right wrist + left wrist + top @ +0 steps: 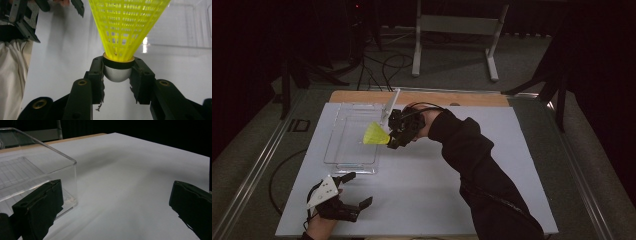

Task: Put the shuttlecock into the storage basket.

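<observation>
- High view, nearest you: your left gripper (343, 200) rests on the white table (422, 200), jaws spread wide and empty, just beside the clear plastic box (354, 135).
- Farther off, your right gripper (393, 137) clamps the shuttlecock (376, 134) by its silver-grey cork base, skirt leading, at the box's right rim, probably for dropping in.
- Its skirt is yellow plastic mesh.

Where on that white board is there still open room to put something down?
Most of the white board right of the clear box lies bare, apart from the sleeve crossing it. The near strip beside the left gripper is free too. It is crowded at the box's right rim, where the right gripper holds the yellow shuttlecock.
</observation>
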`<act>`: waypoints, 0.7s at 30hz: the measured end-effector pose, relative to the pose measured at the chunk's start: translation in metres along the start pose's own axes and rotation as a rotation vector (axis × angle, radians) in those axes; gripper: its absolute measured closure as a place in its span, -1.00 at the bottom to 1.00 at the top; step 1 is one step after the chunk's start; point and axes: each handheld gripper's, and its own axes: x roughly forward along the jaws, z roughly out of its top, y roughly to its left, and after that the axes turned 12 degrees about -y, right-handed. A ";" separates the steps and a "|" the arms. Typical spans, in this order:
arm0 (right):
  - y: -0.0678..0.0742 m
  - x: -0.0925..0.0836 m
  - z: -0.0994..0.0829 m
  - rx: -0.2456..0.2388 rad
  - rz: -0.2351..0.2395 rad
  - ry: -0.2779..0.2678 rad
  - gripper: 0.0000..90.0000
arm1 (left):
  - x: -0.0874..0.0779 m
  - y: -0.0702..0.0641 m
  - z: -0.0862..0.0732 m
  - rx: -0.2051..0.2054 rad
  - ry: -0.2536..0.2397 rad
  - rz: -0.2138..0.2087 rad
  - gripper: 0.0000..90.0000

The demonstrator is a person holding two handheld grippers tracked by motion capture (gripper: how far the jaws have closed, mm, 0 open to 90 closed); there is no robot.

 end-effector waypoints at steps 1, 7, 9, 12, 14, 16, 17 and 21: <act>-0.001 0.002 0.002 0.005 -0.006 -0.015 0.45 | 0.000 0.000 0.000 0.001 0.001 -0.001 -1.00; -0.002 0.007 0.009 -0.004 0.001 -0.040 0.45 | 0.000 0.000 0.000 0.000 -0.001 0.000 -1.00; -0.002 0.011 0.013 -0.007 0.018 -0.061 0.45 | 0.000 0.000 0.000 0.000 -0.001 -0.001 -1.00; -0.004 0.015 0.014 -0.003 0.022 -0.076 0.45 | 0.000 0.000 0.000 -0.001 -0.002 -0.002 -1.00; -0.004 0.018 0.015 -0.001 0.021 -0.076 0.45 | 0.000 0.000 0.000 -0.001 -0.002 -0.001 -1.00; -0.006 0.024 0.015 -0.007 0.027 -0.071 0.45 | 0.000 0.000 0.000 -0.001 -0.002 -0.002 -1.00; -0.006 0.024 0.015 -0.007 0.027 -0.071 0.45 | 0.000 0.000 0.000 -0.001 -0.002 -0.002 -1.00; -0.008 0.037 0.016 -0.015 0.036 -0.062 0.45 | 0.000 0.000 0.000 -0.004 -0.004 -0.004 -1.00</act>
